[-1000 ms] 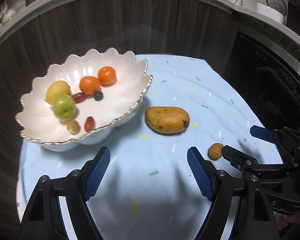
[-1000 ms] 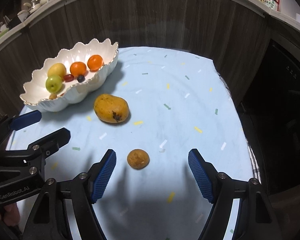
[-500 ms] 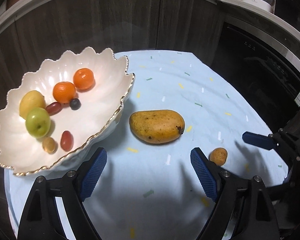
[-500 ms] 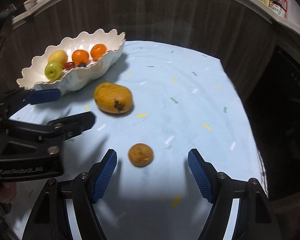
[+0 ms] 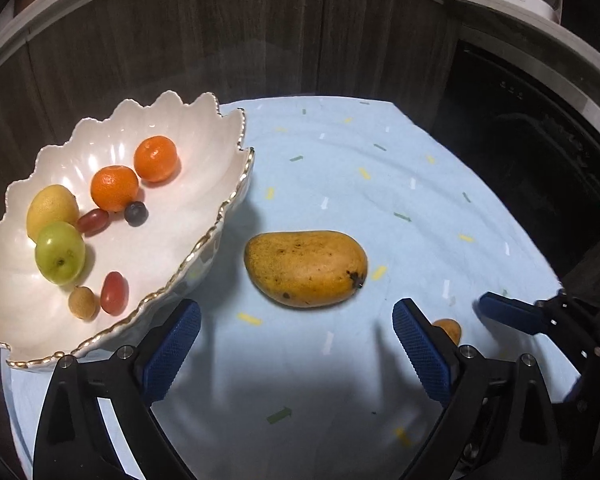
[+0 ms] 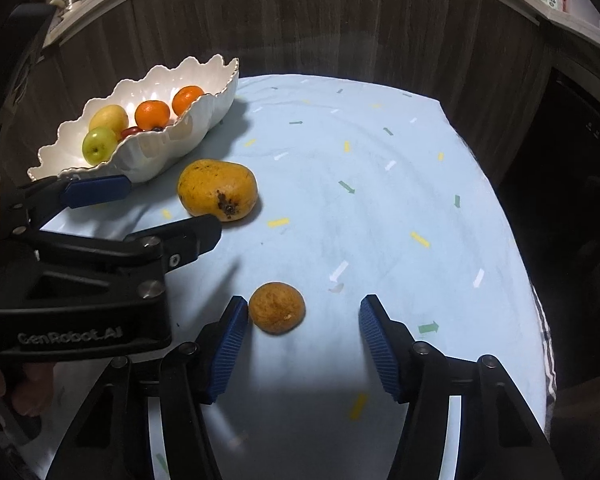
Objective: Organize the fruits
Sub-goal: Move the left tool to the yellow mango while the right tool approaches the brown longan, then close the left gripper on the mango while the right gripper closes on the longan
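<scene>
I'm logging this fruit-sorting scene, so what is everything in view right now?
bowl: 1, white, gold rim, cloth's left
oranges: 2, bowl
yellow fruit: 1, bowl
green fruit: 1, bowl
red grape tomatoes: 2, bowl
blueberry: 1, bowl
longan: 1, tan, bowl
mango: 1, yellow-orange, beside bowl
small round fruit: 1, brownish-orange, cloth
cloth: 1, pale blue, table
left gripper: open, jaws just widened
right gripper: open, jaws just narrowed around small fruit

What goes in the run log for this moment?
left claw: open, opening, facing mango | right claw: open, closing around small round fruit
</scene>
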Action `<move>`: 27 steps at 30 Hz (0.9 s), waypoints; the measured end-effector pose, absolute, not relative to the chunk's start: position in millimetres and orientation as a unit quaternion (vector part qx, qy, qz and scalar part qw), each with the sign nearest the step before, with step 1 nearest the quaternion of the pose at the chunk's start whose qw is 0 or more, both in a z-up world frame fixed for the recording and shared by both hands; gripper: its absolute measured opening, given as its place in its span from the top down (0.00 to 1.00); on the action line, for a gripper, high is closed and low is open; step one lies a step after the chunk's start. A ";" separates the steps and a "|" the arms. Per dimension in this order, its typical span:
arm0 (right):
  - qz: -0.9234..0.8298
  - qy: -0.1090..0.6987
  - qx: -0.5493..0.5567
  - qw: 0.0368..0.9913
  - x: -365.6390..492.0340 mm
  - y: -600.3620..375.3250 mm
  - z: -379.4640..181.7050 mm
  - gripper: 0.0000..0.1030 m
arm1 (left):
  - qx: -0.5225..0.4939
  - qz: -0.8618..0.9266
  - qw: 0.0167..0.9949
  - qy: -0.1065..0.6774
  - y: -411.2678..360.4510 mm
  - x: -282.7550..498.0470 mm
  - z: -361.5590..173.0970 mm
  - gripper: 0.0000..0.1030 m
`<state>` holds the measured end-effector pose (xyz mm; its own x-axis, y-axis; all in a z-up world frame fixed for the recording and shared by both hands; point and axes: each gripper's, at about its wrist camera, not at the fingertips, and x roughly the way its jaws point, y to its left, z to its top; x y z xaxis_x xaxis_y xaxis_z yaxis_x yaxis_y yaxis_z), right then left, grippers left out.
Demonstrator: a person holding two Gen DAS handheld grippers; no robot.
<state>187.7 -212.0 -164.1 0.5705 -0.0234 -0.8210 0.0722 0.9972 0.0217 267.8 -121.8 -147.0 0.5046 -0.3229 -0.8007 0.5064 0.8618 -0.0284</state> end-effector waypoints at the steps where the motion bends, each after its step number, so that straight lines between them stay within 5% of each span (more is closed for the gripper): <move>1: -0.026 0.461 0.027 0.886 187.7 -212.3 -163.9 0.42 | 0.107 -0.235 0.862 0.436 -123.7 267.9 -148.1 0.05; 17: -0.012 0.428 -0.010 0.903 187.8 -214.1 -159.4 0.43 | 0.085 -0.236 0.856 0.452 -144.2 280.9 -160.2 0.13; 27: 0.026 0.450 0.009 0.892 198.1 -209.4 -171.8 0.65 | 0.092 -0.235 0.853 0.457 -150.3 289.3 -163.5 0.14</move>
<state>198.1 -209.4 -171.8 0.5931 0.0550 -0.8033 -0.0380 0.9985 0.0403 289.3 -150.3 -163.5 0.4717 -0.3163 -0.8231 0.4849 0.8727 -0.0575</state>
